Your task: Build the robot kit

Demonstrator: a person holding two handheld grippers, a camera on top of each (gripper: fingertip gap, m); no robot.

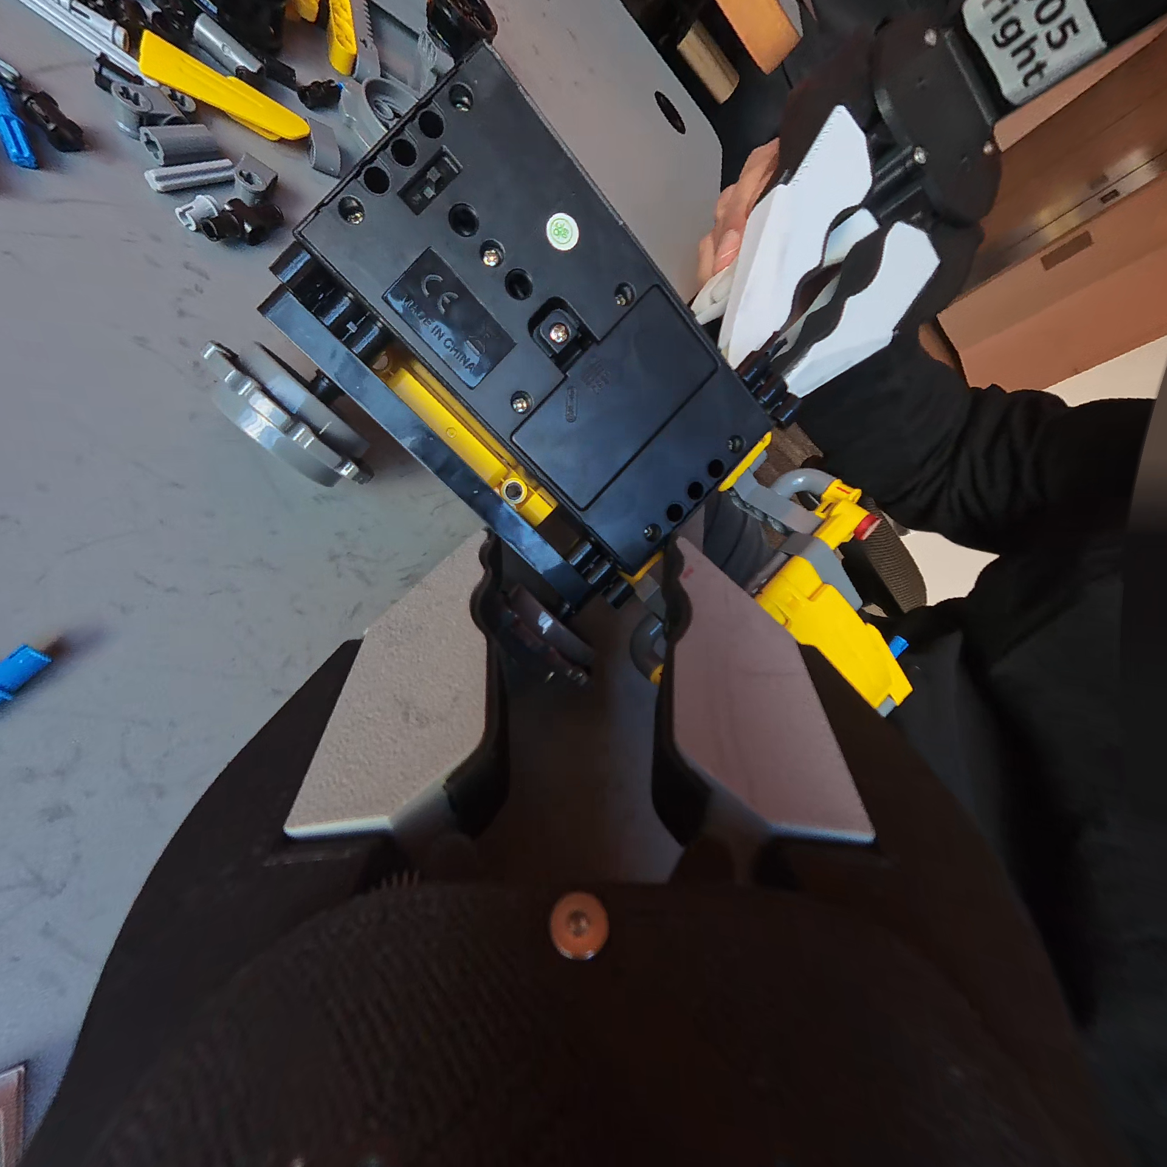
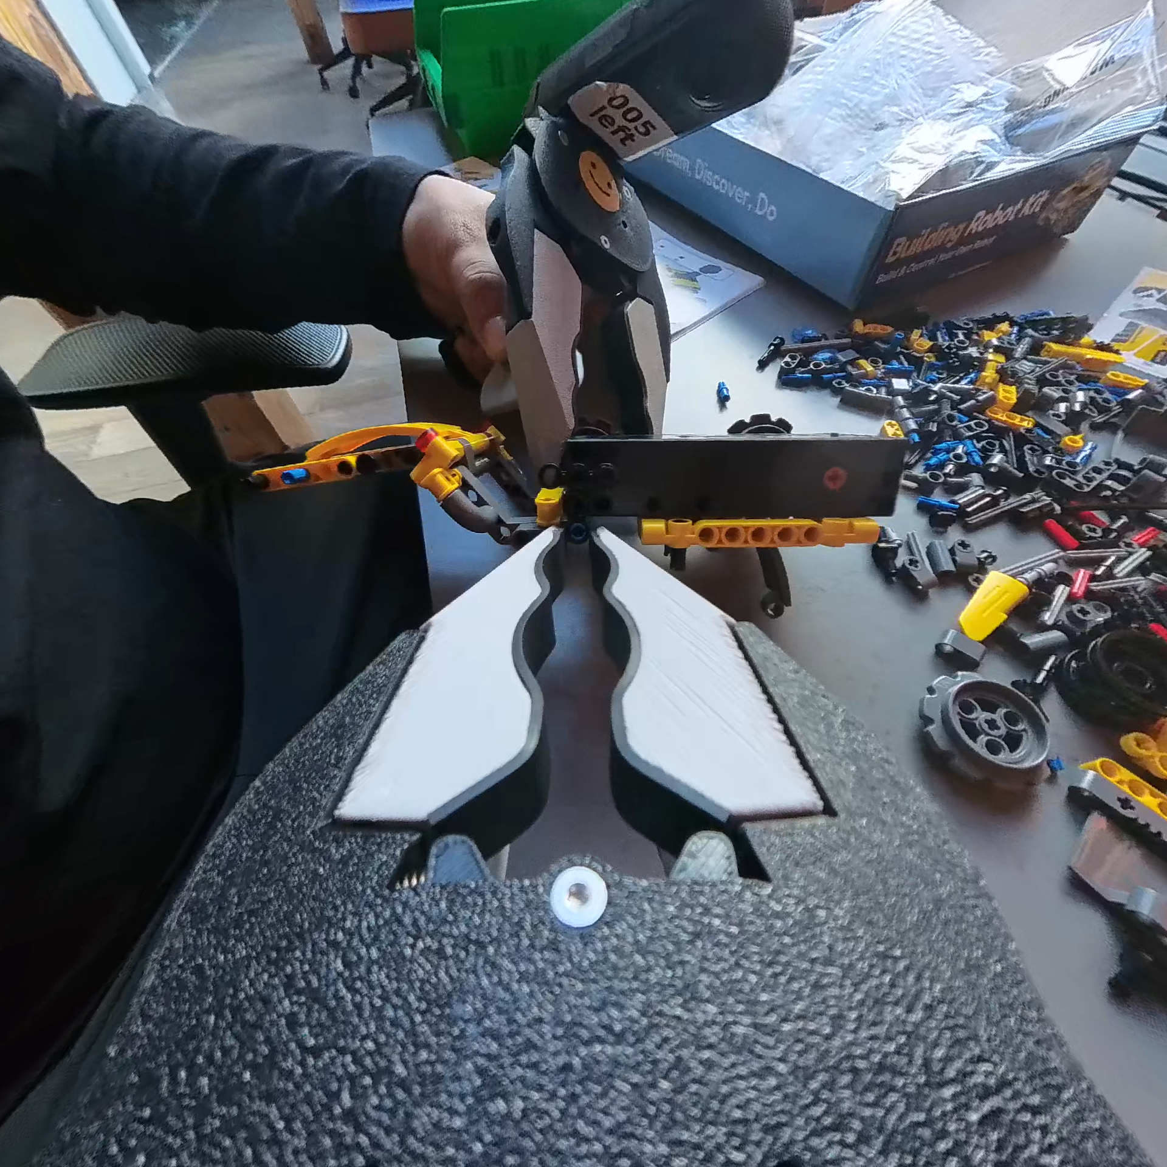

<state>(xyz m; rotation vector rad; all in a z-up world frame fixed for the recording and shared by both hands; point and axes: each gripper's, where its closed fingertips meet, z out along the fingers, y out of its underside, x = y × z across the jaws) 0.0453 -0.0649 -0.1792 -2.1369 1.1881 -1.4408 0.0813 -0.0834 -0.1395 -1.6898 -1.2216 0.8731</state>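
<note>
My left gripper is shut on one end of a black battery box that is part of a brick-built model, held tilted above the grey table. A grey wheel sticks out of the model's side and a yellow arm assembly hangs off its near end. My right gripper is closed on a small dark pin at the corner of the box, above a yellow holed beam. The right gripper also shows in the left wrist view, and the left gripper in the right wrist view.
A pile of loose black, grey, yellow and blue pieces covers the table's right side, with a loose grey wheel. A blue carton with plastic bags and a booklet lie behind. A chair armrest is at the left. Left tips to right tips: about 6 cm.
</note>
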